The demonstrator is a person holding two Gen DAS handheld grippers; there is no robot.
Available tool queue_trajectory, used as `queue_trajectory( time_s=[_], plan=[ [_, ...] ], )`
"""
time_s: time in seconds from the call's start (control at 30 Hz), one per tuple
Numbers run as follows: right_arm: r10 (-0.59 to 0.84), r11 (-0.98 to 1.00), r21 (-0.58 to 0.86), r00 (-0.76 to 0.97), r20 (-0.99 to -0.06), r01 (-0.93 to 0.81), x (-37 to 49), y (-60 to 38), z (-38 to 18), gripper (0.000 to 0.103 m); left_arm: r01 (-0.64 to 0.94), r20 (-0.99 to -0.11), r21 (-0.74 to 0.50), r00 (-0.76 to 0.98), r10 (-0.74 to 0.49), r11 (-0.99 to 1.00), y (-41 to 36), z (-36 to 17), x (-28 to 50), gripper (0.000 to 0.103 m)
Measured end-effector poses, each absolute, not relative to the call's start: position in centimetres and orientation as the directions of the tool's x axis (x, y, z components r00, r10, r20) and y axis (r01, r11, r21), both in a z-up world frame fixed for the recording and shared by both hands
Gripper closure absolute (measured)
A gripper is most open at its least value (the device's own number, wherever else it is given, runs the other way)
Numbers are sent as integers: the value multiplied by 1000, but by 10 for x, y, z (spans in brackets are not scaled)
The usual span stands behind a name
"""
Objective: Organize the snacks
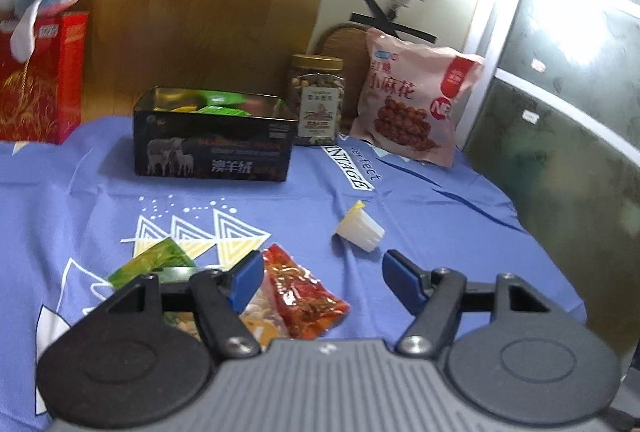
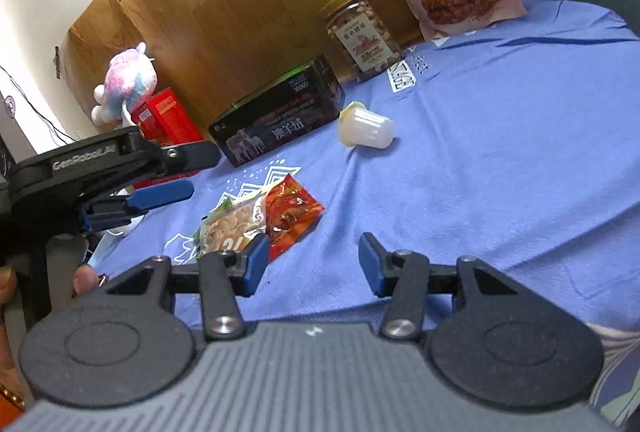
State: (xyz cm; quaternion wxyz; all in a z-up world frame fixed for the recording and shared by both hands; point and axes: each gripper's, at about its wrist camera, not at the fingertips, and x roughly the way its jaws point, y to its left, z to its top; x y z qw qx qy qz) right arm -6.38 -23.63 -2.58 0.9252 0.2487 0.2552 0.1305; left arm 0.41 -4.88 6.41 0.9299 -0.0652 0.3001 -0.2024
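Left gripper (image 1: pixel 323 278), pitched downward, blue-padded jaws apart and nothing between them. Right gripper (image 2: pixel 309 263), likewise angled down, jaws parted and empty. In the right wrist view the left gripper appears side-on at far left, a person's fingertips (image 2: pixel 85 280) curled below its handle.

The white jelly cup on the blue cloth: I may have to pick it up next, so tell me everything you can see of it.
The jelly cup is small, translucent white plastic with ribbed, tapering sides and a yellowish foil lid whose edge sticks up. It looks sealed. It lies tipped on its side on the blue cloth, alone, right of the black box and beyond the snack packets. Nothing but the cloth touches it.
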Motion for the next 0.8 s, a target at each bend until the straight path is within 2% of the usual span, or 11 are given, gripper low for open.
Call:
queue_trajectory(
  time_s=[0.8],
  plan=[
    [376,822,560,840,-392,-107,-68,-250,-40,50,313,-589,-171,727,-352,934,-69,47,10,33]
  ],
)
